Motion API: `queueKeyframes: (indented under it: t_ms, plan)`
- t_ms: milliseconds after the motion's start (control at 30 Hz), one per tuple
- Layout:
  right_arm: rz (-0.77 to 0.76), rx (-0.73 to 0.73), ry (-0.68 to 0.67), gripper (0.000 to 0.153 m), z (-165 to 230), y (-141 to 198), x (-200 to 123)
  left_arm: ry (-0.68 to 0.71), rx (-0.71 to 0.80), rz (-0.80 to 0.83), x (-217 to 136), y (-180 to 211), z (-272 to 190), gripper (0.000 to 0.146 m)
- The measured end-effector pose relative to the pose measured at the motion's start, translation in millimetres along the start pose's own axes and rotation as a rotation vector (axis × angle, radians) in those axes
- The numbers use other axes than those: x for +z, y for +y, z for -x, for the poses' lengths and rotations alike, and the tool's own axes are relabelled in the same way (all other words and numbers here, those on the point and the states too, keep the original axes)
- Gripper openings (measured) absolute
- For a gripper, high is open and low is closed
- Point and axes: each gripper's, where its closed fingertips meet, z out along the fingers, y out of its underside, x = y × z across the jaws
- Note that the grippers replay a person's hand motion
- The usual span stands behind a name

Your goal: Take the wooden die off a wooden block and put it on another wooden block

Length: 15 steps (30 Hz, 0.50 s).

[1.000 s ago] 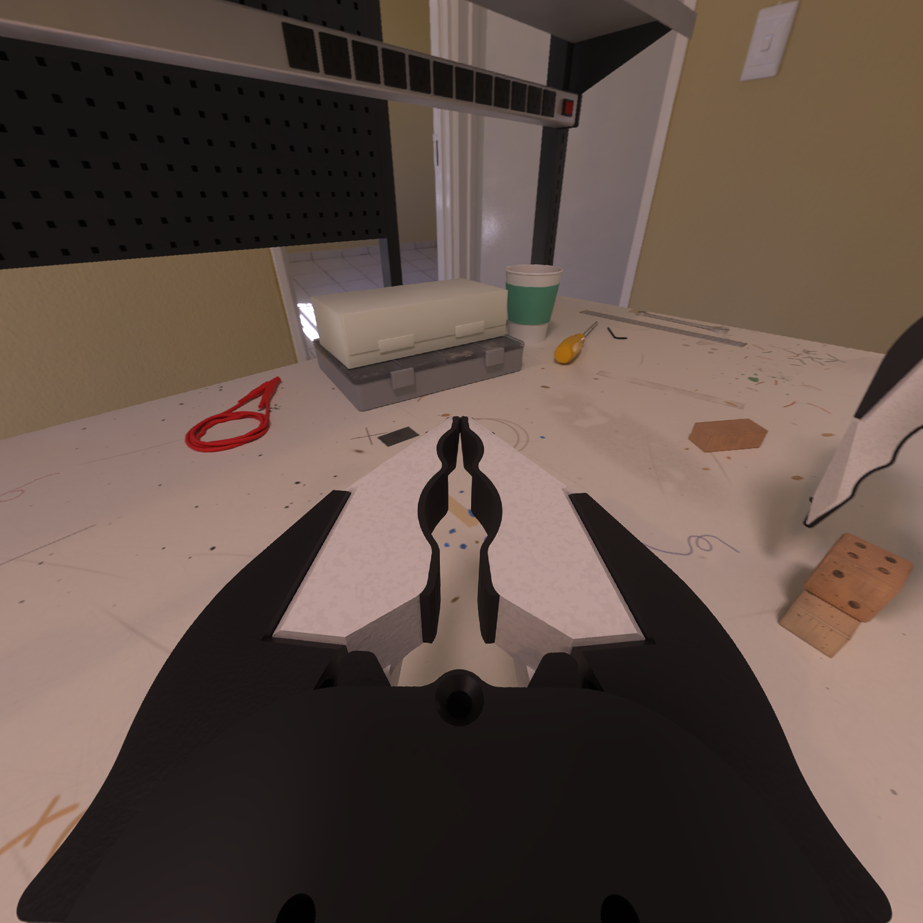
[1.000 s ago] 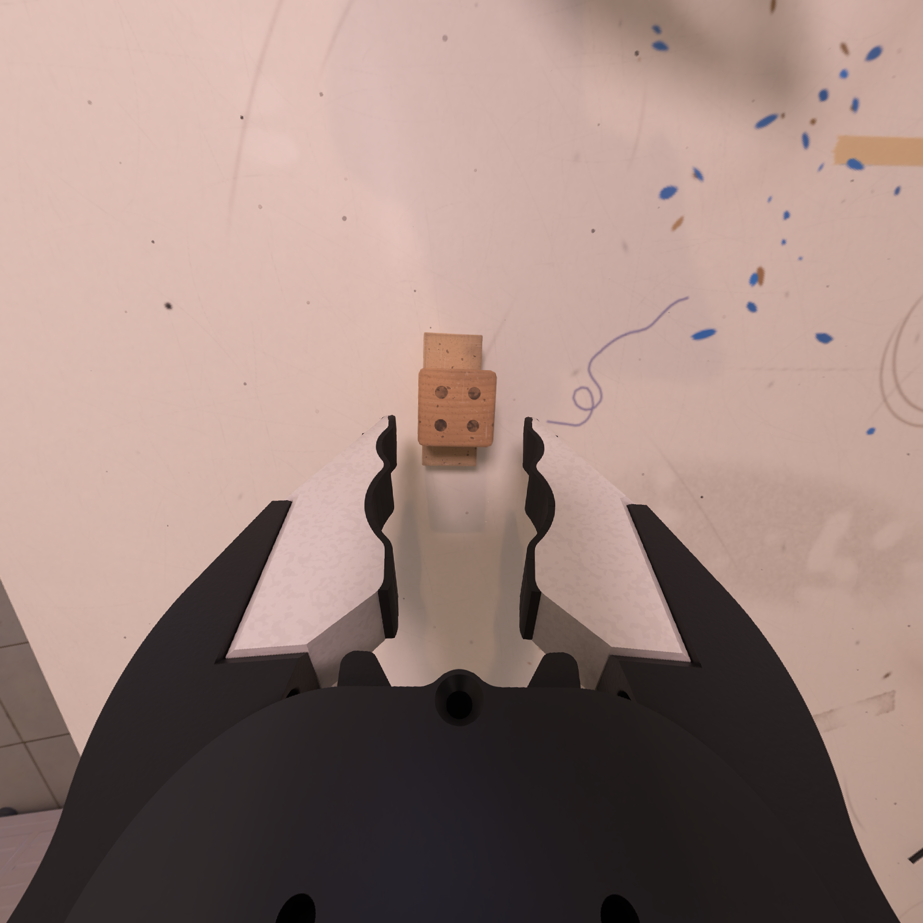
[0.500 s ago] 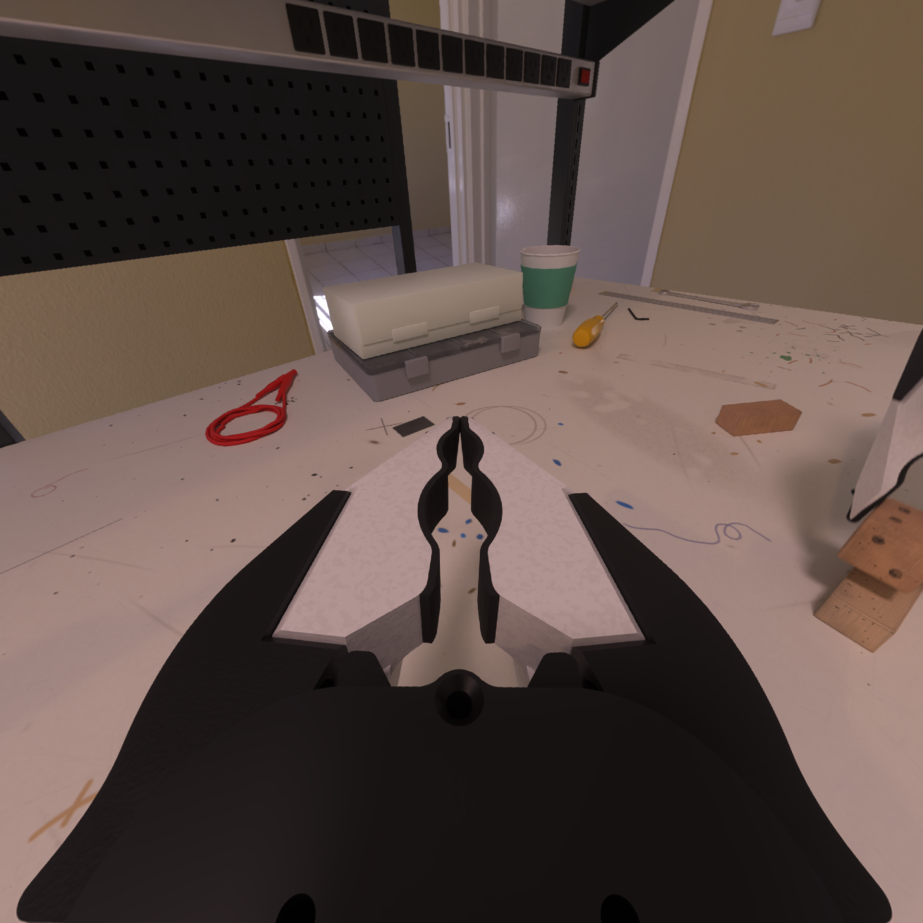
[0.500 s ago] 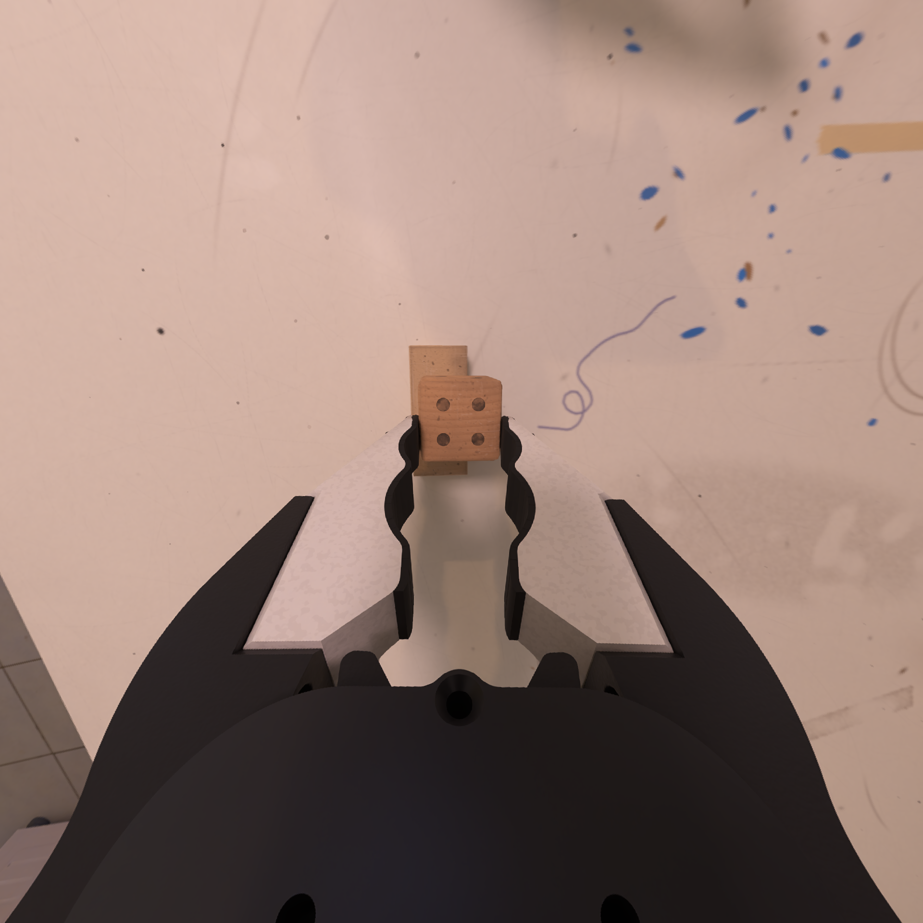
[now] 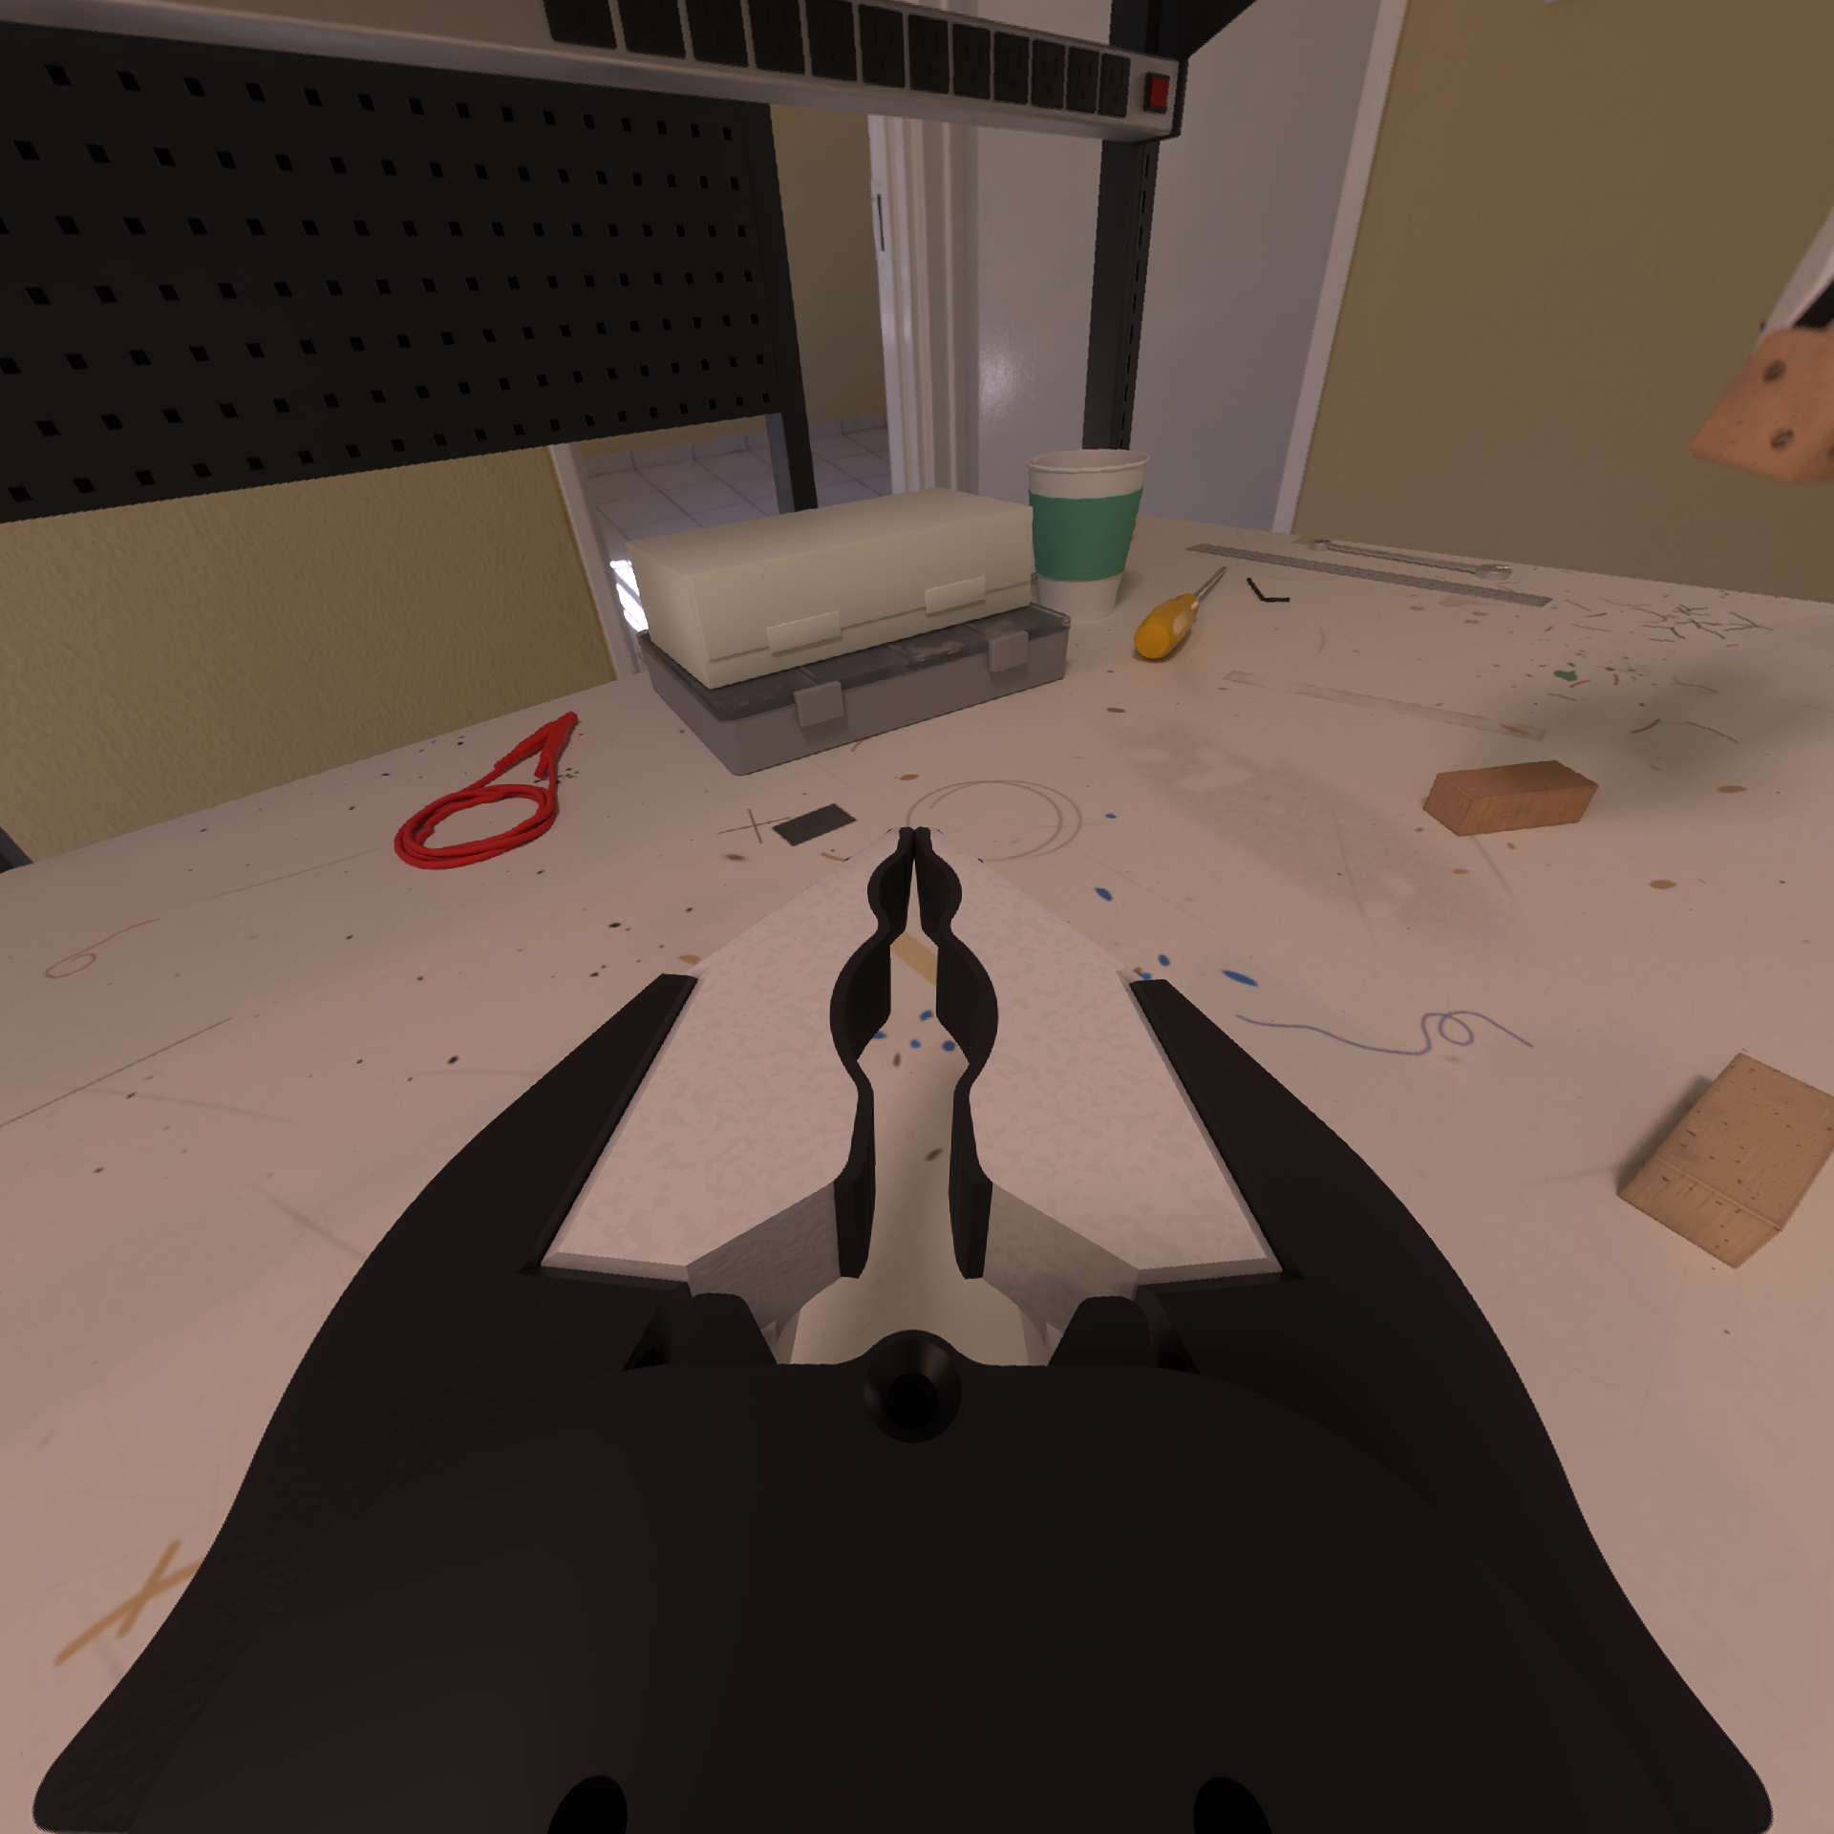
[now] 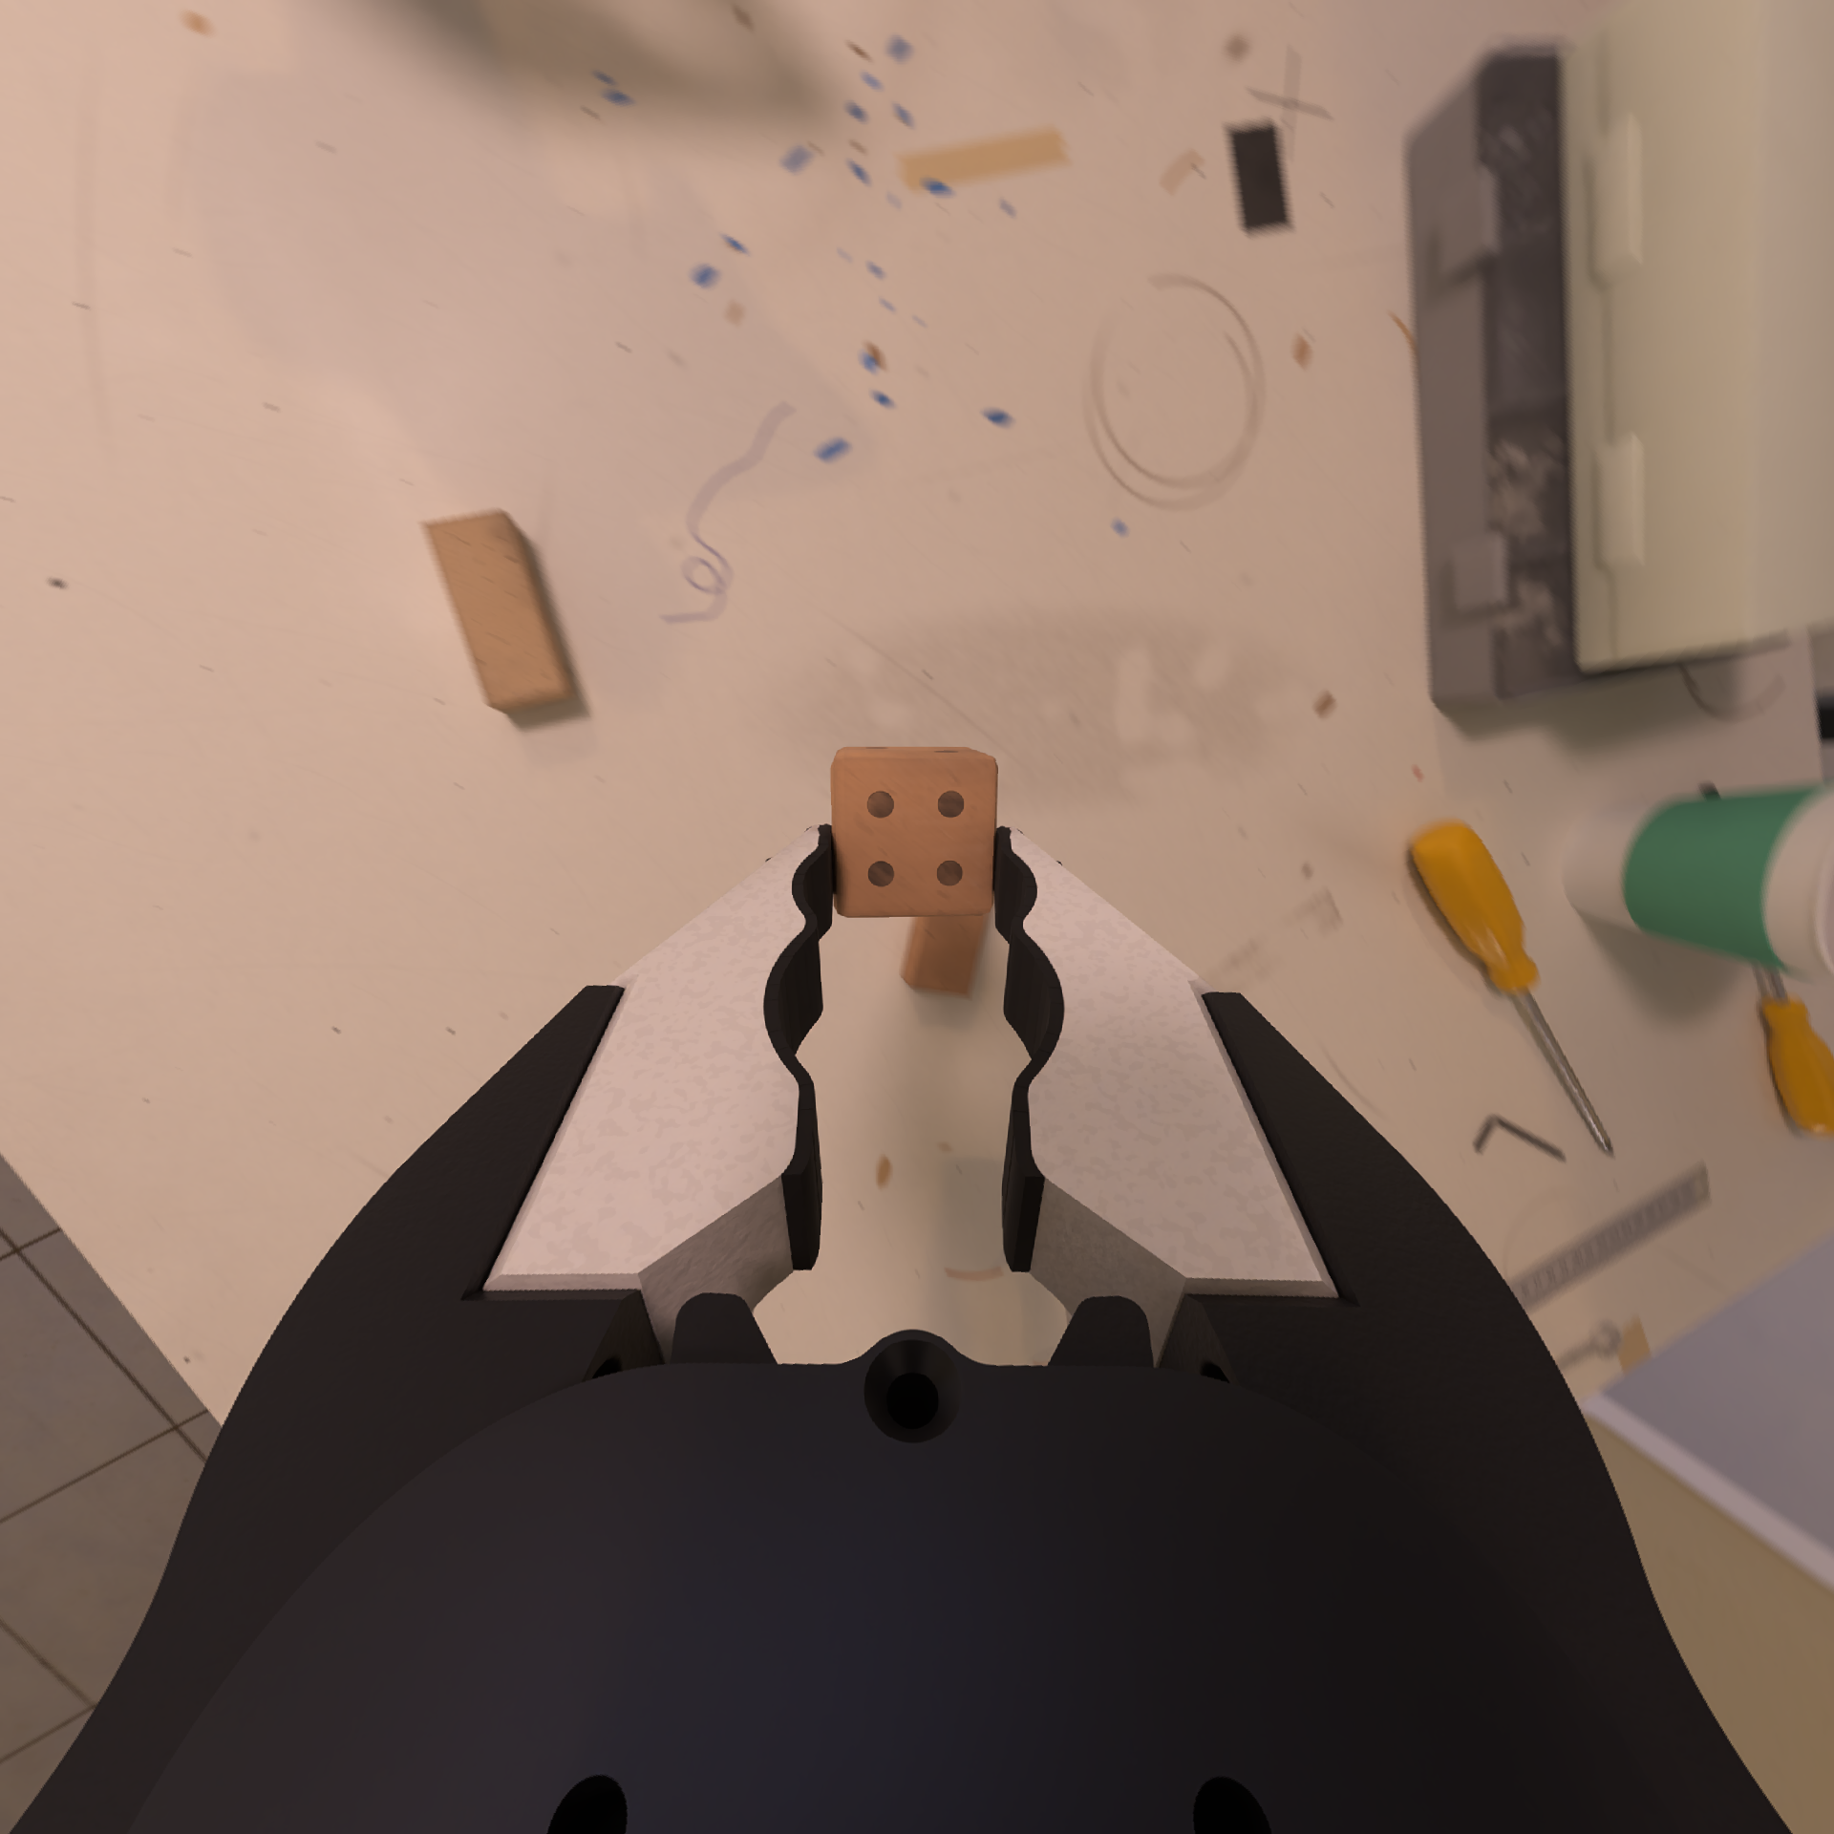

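My right gripper (image 6: 913,844) is shut on the wooden die (image 6: 913,844), whose four-pip face looks at the camera, and holds it high above the table. The die also shows at the top right of the left wrist view (image 5: 1771,417). The pale wooden block (image 6: 501,605) lies bare on the table beside a blue squiggle; it shows in the left wrist view (image 5: 1732,1156) at the right. A browner wooden block (image 6: 938,953) lies far below the die, partly hidden by it, and also shows farther back in the left wrist view (image 5: 1508,794). My left gripper (image 5: 913,839) is shut and empty, low over the table.
Two stacked tool cases (image 5: 844,615), a white and green cup (image 5: 1087,526) and a yellow screwdriver (image 5: 1171,620) stand at the back. A red cable (image 5: 486,804) lies at the left. A black pegboard (image 5: 347,248) hangs behind. A second screwdriver (image 6: 1796,1062) lies beyond the cup.
My right gripper closed on the die, lifted it off the pale block and carried it high, over the browner block. My left gripper stayed shut and shifted only slightly.
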Motion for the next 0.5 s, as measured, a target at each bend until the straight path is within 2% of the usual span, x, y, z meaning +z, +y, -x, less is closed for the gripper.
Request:
queueKeyframes:
  t_ms: [233, 500]
  plan:
    - [0.110, 0.165, 0.094, 0.032, -75, 69, -22, 0.000, 0.002, 0.003, 1, 2, 0, 0.000]
    - [0.226, 0.344, 0.128, 0.032, -128, 156, 2, 0.000, 0.018, -0.004, 0, 1, 1, 0.000]
